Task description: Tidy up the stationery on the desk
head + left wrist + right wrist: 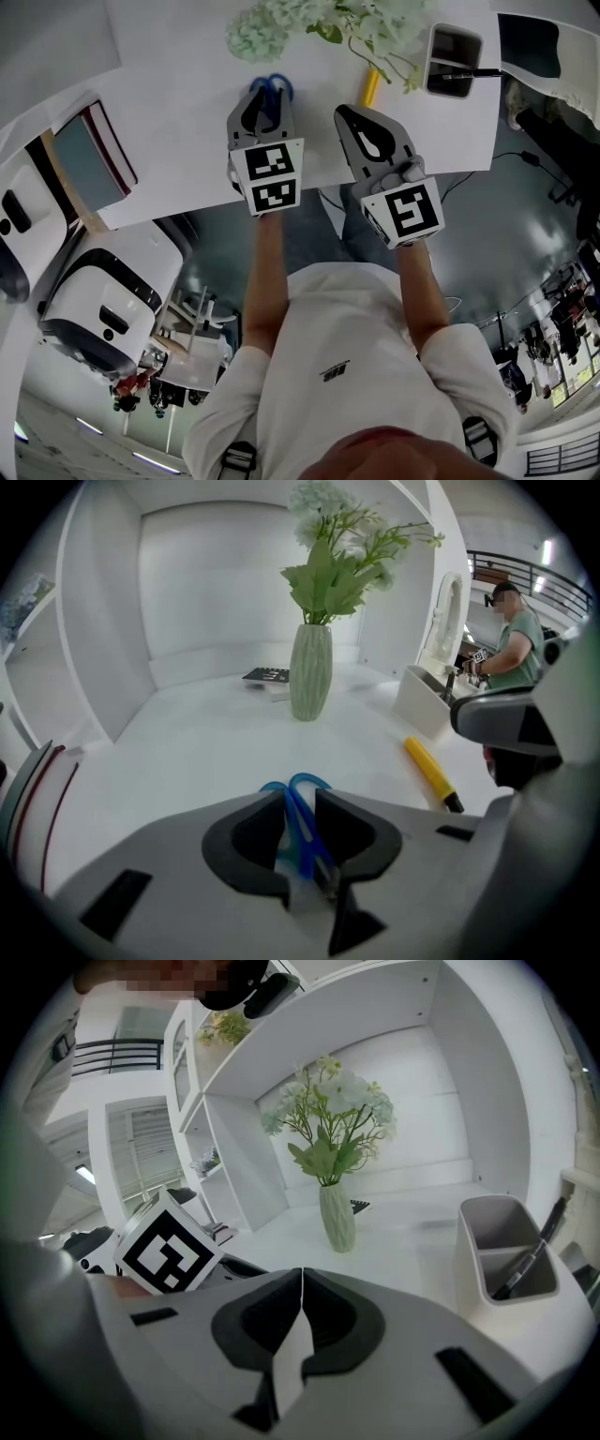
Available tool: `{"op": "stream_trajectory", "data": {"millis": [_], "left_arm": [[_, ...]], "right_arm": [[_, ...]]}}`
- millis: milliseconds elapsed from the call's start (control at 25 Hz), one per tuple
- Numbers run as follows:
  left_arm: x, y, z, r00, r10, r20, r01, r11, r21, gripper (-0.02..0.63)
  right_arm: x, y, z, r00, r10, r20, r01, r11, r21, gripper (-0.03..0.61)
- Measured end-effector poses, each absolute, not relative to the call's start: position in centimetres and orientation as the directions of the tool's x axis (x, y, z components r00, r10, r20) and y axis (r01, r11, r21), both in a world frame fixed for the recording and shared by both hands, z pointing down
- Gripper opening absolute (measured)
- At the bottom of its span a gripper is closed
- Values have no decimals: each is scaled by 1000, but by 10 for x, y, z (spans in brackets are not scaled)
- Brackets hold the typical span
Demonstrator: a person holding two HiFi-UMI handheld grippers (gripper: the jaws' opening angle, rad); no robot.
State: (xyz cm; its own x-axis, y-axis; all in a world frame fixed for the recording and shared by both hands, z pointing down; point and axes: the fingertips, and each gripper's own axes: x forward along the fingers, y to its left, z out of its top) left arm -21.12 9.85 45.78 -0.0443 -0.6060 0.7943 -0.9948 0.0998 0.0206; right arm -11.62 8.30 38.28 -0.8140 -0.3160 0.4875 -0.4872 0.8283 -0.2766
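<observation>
Left gripper view: blue-handled scissors (302, 829) pinched, blades hidden between the jaws.
Left gripper (300, 803) clamps them over the white desk (187, 752); the right gripper (302, 1279) has its jaws together on nothing; a yellow black-tipped stick (431, 772), perhaps a marker, lies near the white pen holder (506, 1251).

The blue scissors (302, 841) are sitting pinched in the left hand-held gripper (300, 799), a yellow marker (429, 771) lying flat on the worktop (206, 752).

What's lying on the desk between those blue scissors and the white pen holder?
A yellow marker lies there, between the blue scissors held in the left tool and the white pen holder. The head view shows it clearly.
</observation>
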Motion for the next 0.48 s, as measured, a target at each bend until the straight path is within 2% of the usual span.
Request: {"op": "stream_trajectory", "data": {"millis": [240, 480], "left_arm": [[-212, 98, 465, -26, -550, 835, -993, 110, 41, 0], [-210, 101, 462, -5, -547, 837, -992, 109, 65, 0]], "right_arm": [[-113, 83, 382, -812, -323, 485, -493, 825, -276, -3], [-107, 80, 376, -812, -341, 473, -504, 819, -273, -3]]}}
